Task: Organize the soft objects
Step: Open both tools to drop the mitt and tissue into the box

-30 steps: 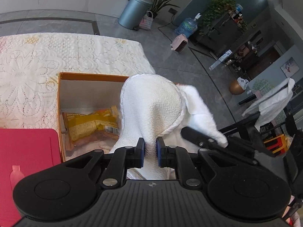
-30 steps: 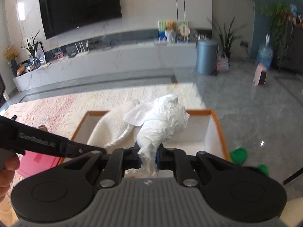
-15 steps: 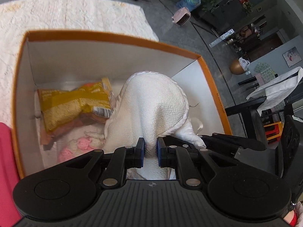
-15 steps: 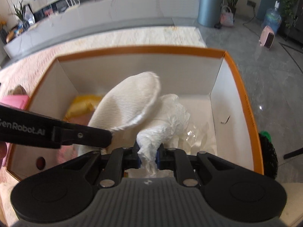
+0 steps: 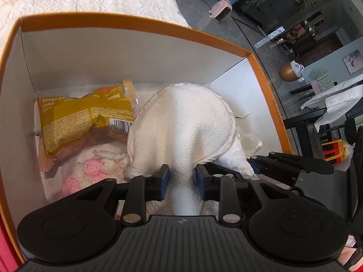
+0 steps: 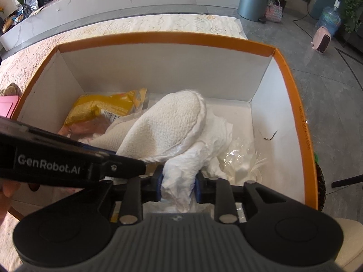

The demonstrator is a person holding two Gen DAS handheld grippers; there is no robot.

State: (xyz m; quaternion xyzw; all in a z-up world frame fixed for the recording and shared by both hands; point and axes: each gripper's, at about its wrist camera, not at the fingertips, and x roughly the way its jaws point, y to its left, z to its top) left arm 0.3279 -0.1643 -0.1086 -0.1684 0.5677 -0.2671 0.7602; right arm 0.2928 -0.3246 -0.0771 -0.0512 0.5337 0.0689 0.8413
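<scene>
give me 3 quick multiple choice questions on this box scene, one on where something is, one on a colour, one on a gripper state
1. Where does the yellow snack bag lie?
A. inside the box, left part
B. on the floor
C. on the red lid

2. What colour is the rim of the box?
A. blue
B. orange
C. green

3. What is the left gripper doing?
A. hanging open over nothing
B. shut on the snack bag
C. shut on the white slipper

Answers:
1 A, the bag rests against the left wall inside the box.
2 B, an orange edge runs around the white walls.
3 C, its blue-padded fingers pinch the slipper, which reaches down into the box.
</scene>
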